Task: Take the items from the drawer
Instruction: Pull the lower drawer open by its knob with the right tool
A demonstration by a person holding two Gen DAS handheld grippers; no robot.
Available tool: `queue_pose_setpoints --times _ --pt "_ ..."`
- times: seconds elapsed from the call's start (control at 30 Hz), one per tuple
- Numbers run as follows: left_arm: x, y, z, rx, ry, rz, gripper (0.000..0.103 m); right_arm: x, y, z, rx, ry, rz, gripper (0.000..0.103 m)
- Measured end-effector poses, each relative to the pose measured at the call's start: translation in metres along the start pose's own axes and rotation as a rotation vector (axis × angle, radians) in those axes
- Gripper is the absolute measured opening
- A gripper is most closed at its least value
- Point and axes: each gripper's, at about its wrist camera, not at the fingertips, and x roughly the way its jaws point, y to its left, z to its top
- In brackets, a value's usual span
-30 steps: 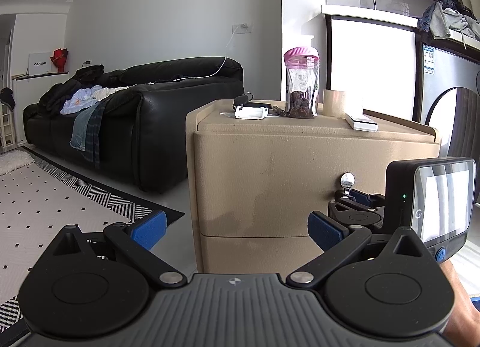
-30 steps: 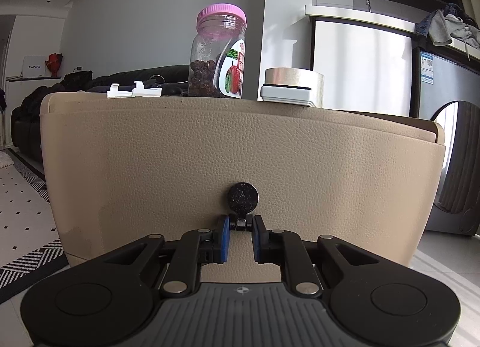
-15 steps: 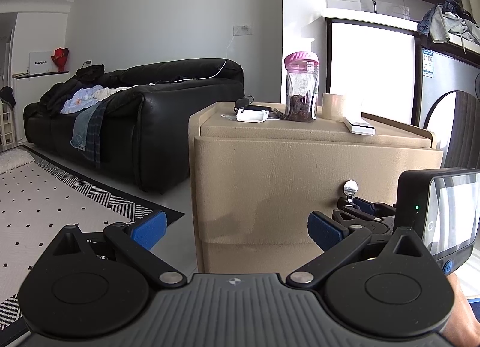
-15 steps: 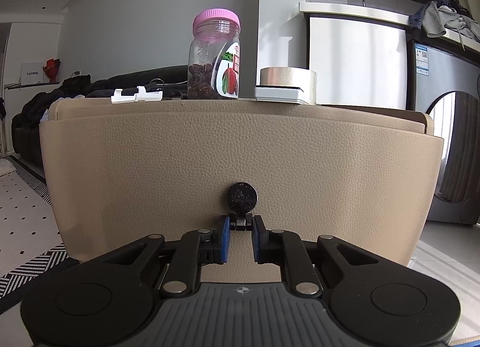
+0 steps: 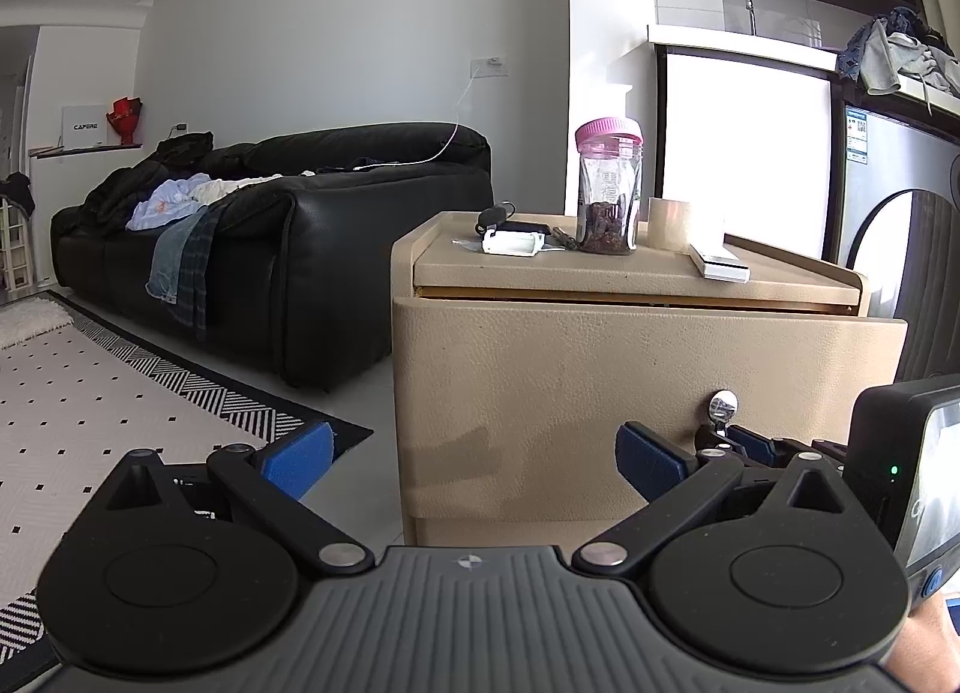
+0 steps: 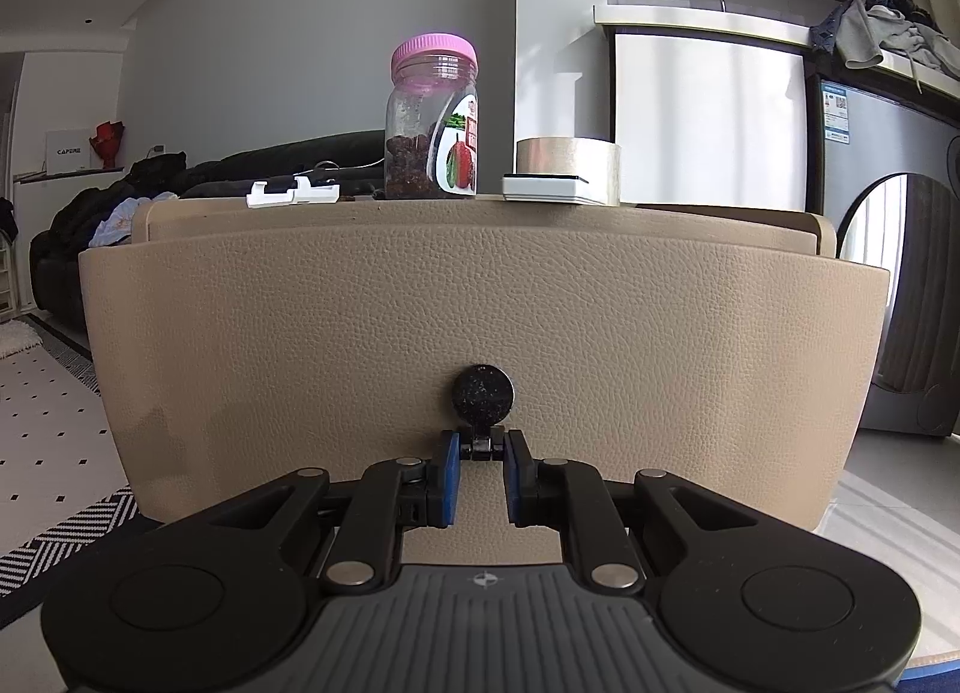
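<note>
Right gripper (image 6: pixel 479 456): low center, pads pinching the knob (image 6: pixel 483 398) stem.
Left gripper (image 5: pixel 474 456): spread wide, bare floor between pads.
Drawer (image 5: pixel 648 369): front edge pulled out past the cabinet top (image 5: pixel 600 273), narrow gap showing.
Jar (image 6: pixel 433 120): upper center, on top.

Black sofa (image 5: pixel 288 249), patterned rug (image 5: pixel 120 411), grey walls (image 5: pixel 336 33)

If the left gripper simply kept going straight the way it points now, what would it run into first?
Most likely the beige drawer front of the nightstand, near its left corner. The left gripper is open, holds nothing, and aims at that panel with nothing between. Depth is unclear; slightly further left, it could slip past toward the black sofa.
</note>
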Motion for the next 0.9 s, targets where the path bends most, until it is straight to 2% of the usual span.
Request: queue_pose_setpoints --times 0.63,0.9 --pt "-0.015 0.006 -0.007 0.000 0.008 -0.007 0.103 -0.052 -0.001 -0.014 0.008 0.009 0.005 0.016" --pt "-0.027 0.005 -0.014 0.010 0.023 -0.032 0.103 -0.072 -0.001 -0.020 0.005 0.014 0.013 0.016"
